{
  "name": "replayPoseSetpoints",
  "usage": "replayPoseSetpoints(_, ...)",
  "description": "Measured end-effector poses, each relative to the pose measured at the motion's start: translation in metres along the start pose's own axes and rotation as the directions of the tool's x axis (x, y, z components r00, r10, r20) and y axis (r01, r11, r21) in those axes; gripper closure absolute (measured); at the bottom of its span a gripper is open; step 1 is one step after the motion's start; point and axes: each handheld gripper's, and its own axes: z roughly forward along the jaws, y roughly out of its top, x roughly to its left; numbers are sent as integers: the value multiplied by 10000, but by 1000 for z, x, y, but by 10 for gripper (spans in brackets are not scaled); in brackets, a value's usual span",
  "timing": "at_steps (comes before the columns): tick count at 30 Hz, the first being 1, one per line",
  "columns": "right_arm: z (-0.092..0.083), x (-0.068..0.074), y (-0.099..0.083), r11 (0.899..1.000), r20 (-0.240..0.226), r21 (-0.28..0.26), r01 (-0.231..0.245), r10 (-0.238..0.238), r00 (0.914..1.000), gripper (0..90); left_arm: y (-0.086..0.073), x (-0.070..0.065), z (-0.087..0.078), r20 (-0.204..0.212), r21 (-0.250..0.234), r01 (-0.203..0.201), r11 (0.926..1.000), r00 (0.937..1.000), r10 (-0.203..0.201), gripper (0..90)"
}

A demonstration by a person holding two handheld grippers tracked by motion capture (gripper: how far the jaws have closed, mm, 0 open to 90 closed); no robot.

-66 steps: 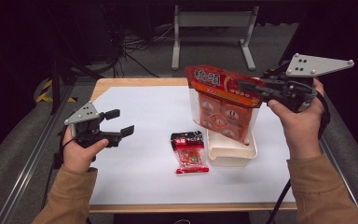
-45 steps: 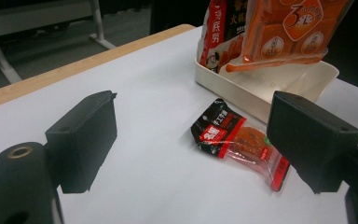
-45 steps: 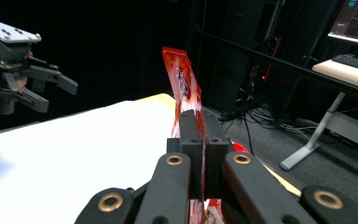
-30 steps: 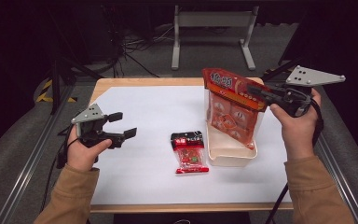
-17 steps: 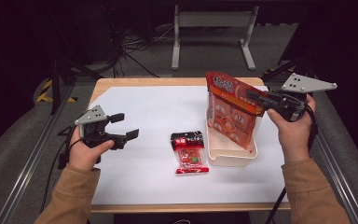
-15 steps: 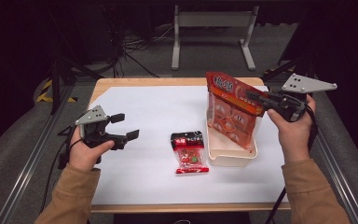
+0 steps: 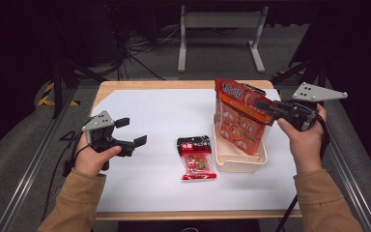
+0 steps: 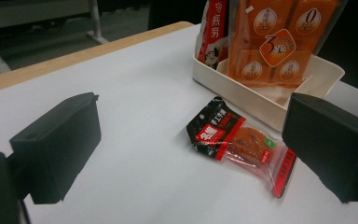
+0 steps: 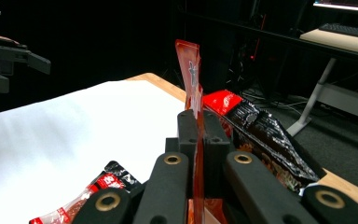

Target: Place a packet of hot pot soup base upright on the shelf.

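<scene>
In the high view the right claw (image 7: pixel 263 104), at the right of the frame, is clenched on the top edge of the orange snack bag (image 7: pixel 239 121), which hangs upright with its lower end inside the cream tray (image 7: pixel 239 162) at centre right. The right gripper view confirms the grip: the bag's thin edge (image 9: pixel 193 79) rises straight up between the two closed jaws. The bag's long axis runs top to bottom, slightly tilted toward the upper left of the frame, so the tray lies directly below the claw, and I judge that the coming move is a short drop and release. The left claw (image 7: pixel 131 133) hovers at the left of the frame above the white table (image 7: pixel 149 111), its jaws spread wide after opening further just now, with nothing between them. The small red packet (image 7: pixel 195 157) lies flat on the table just left of the tray, apart from its wall as far as can be told, long axis running from upper to lower frame. It lies to the right of the left claw; in the left gripper view the packet (image 8: pixel 240 140) sits ahead, toward the right-hand jaw. With the right hand occupied, the left claw looks better placed to fetch it.
</scene>
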Motion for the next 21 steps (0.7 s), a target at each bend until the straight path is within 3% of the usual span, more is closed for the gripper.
replayPoseSetpoints(8, 2, 0, -10, 9982, 99, 578, -131, 126, 9999, 885, 0, 1, 7, -56, -45, -269, 9996, 9996, 269, 22)
replayPoseSetpoints(11, 6, 1, -17, 9956, 36, 922, -167, 164, 9999, 887, 0, 2, 9, -94, -115, -154, 9998, 9998, 153, 16)
replayPoseSetpoints(21, 2, 1, -28, 9958, 7, 842, -359, 359, 9994, 889, 0, 3, 15, -100, 105, -320, 9994, 9994, 321, 31)
